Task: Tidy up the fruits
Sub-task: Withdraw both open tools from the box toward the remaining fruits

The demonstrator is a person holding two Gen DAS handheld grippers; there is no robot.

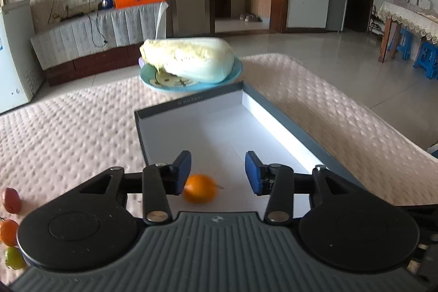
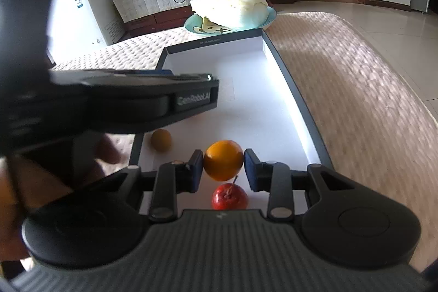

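Observation:
A shallow dark-rimmed box (image 1: 208, 127) with a white floor lies on the pink quilted cover. My left gripper (image 1: 217, 173) is open above its near end; a small orange fruit (image 1: 200, 192), blurred, is on or just above the floor below the fingers. In the right wrist view my right gripper (image 2: 223, 167) is shut on an orange (image 2: 223, 160), held above the box (image 2: 246, 89). A red apple (image 2: 229, 196) and a small orange fruit (image 2: 161, 139) lie in the box. The left gripper's body (image 2: 137, 97) crosses the left side.
A napa cabbage (image 1: 189, 60) lies on a blue plate (image 1: 235, 73) behind the box. A red, an orange and a green fruit (image 1: 11, 229) lie on the cover at the far left. The cover's edge (image 1: 369, 111) drops to the floor on the right.

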